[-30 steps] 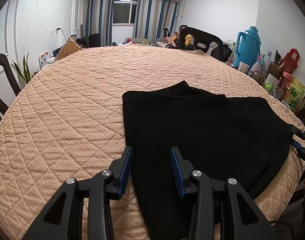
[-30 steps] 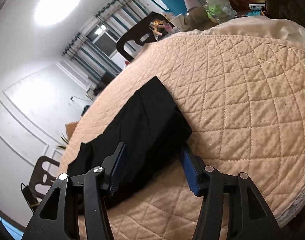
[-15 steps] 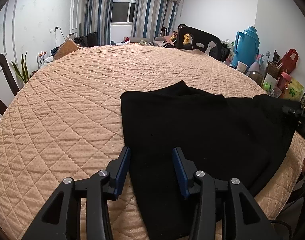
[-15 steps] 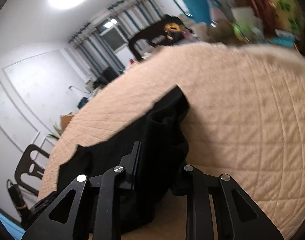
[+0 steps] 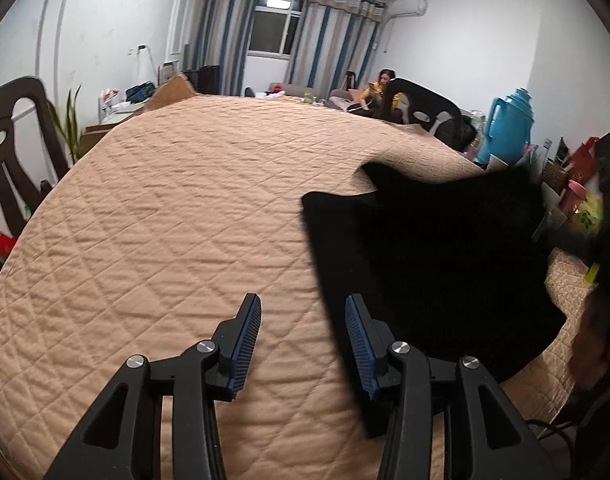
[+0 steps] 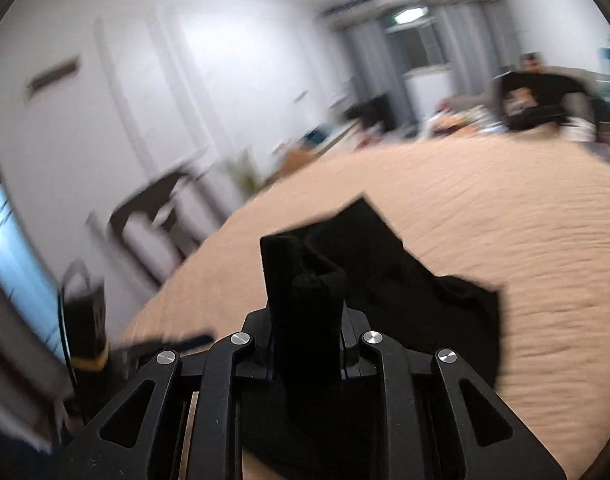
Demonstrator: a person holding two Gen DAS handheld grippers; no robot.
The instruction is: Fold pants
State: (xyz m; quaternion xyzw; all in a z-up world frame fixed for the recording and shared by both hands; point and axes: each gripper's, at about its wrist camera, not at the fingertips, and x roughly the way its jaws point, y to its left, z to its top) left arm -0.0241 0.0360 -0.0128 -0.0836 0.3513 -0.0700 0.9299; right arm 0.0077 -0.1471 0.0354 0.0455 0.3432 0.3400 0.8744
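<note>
On the quilted tan surface (image 5: 165, 240), the black pants (image 5: 425, 264) serve as the marker for everything else; to the left of the pants, at the surface's edge, stands a dark wooden chair (image 5: 13, 140) with a green plant (image 5: 67, 120) just behind it; nearer the camera and just left of the pants' left edge, the left claw (image 5: 303, 344) hovers with its blue-lined fingers (image 5: 247, 340) spread wide and nothing between them, its right finger lying beside the cloth's edge, whether touching it I cannot tell; the pants themselves lie toward the right side of the surface, their left part flat on the quilting and their right part lifted off it into a raised fold; beyond the pants, past the far rim, hang striped curtains (image 5: 225, 32) around a window, and a person in yellow (image 5: 381, 88) sits behind a dark chair back; to the right of the pants a blue thermos jug (image 5: 509, 128) stands among clutter; in the blurred right wrist view the right claw (image 6: 305, 344) is closed tight on a bunched, upright roll of the pants (image 6: 305, 288), the rest of the cloth trailing down onto the surface (image 6: 525, 220) behind it.
</note>
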